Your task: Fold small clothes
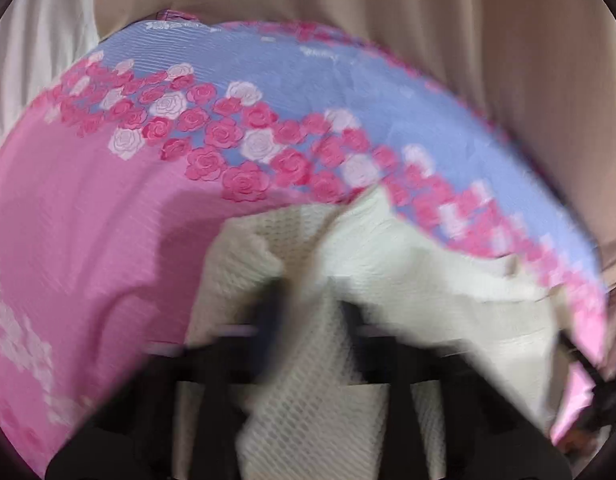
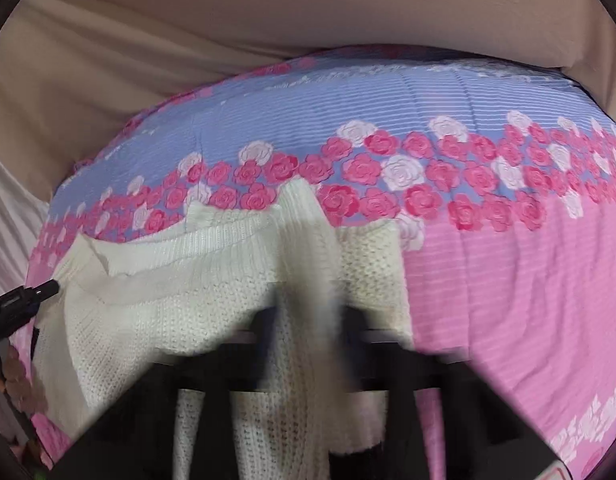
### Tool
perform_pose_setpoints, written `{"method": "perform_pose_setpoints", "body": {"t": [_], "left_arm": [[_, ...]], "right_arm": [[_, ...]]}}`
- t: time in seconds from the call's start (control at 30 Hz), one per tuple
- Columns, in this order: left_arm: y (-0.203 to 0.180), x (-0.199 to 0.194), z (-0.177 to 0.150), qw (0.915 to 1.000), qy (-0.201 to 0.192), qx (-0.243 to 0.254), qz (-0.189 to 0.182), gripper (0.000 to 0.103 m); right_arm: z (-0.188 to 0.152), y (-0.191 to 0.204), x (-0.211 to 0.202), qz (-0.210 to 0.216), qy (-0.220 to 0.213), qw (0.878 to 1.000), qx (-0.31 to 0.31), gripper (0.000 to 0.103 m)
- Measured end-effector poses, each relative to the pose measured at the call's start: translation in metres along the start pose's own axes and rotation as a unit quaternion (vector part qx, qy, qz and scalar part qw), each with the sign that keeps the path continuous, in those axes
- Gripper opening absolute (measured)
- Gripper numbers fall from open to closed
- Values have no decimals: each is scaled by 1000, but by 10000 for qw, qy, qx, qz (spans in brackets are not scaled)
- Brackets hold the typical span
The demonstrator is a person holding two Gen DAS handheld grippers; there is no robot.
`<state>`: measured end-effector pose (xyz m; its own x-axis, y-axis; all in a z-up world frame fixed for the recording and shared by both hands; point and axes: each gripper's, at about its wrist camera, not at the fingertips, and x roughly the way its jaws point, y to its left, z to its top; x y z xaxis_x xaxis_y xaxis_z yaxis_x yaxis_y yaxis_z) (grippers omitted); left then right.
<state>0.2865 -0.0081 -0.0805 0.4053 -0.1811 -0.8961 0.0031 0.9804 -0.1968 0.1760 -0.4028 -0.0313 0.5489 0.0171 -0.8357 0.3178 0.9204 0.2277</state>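
A small cream knitted sweater (image 2: 156, 312) lies on a pink and blue bedspread with a band of roses (image 2: 507, 280). My right gripper (image 2: 309, 316) is shut on a fold of the sweater, which hangs up between its dark fingers. My left gripper (image 1: 308, 304) is shut on another part of the same sweater (image 1: 427, 280); the knit bunches between its fingers. The left gripper's tip also shows at the left edge of the right wrist view (image 2: 48, 290), touching the sweater's edge. The left view is blurred by motion.
The rose bedspread (image 1: 88, 240) covers the bed. Beige curtain fabric (image 2: 268, 12) hangs behind the far edge, also in the left wrist view (image 1: 467, 40). A pale cloth (image 2: 8, 232) shows at the left.
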Motion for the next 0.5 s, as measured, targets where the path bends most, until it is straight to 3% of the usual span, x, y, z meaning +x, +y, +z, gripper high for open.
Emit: {"method": "perform_pose_setpoints", "body": {"t": [0.1, 0.2, 0.23, 0.3, 0.4, 0.5], "left_arm": [[21, 1, 4, 9988, -66, -476, -25, 6], [27, 10, 5, 9984, -1, -569, -71, 7], [25, 9, 4, 9986, -38, -522, -33, 7], [21, 1, 4, 9987, -120, -495, -81, 9], [18, -28, -4, 9981, -445, -359, -244, 10], [20, -56, -26, 9980, -540, -162, -295, 14]], "right_arm": [[3, -27, -19, -14, -413, 9981, 453, 7], [-3, -46, 13, -143, 239, 9983, 509, 8], [-4, -45, 11, -106, 214, 9983, 523, 10], [-6, -39, -14, 30, -103, 9982, 598, 18], [-24, -30, -58, 274, -444, 9968, 603, 20], [-66, -26, -83, 151, -339, 9981, 499, 52]]}}
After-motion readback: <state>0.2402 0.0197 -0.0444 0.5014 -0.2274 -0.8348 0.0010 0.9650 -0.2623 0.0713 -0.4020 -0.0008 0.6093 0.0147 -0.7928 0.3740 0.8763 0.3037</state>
